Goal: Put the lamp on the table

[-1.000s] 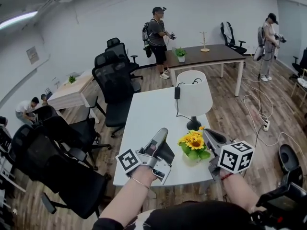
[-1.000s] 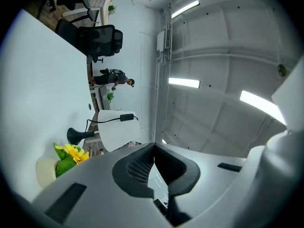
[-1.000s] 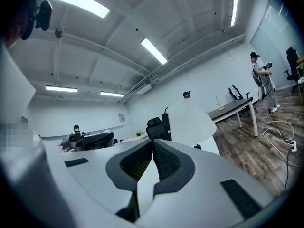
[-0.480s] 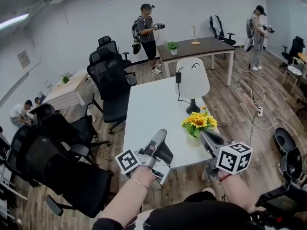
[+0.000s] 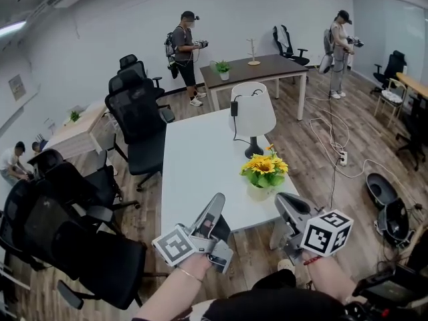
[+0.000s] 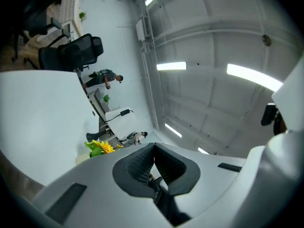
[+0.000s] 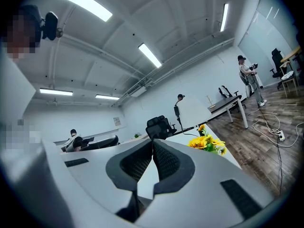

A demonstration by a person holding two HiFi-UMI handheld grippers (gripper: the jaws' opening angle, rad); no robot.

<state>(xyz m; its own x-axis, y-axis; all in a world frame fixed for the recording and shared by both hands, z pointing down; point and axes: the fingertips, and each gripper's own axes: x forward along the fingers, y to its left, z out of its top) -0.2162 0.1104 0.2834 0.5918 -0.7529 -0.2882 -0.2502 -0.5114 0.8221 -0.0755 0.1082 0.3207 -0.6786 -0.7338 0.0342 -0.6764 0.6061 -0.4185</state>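
Far beyond left gripper point(image 5: 217, 199), right gripper point(image 5: 281, 198): lamp point(image 5: 254, 110)

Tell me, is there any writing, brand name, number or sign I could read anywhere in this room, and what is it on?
No text in these pictures can be read.
Wall notice: too small and blurred to read.
Left marker cube: a black-and-white square pattern, no letters or numbers.
Right marker cube: the same kind of pattern, no letters or numbers.
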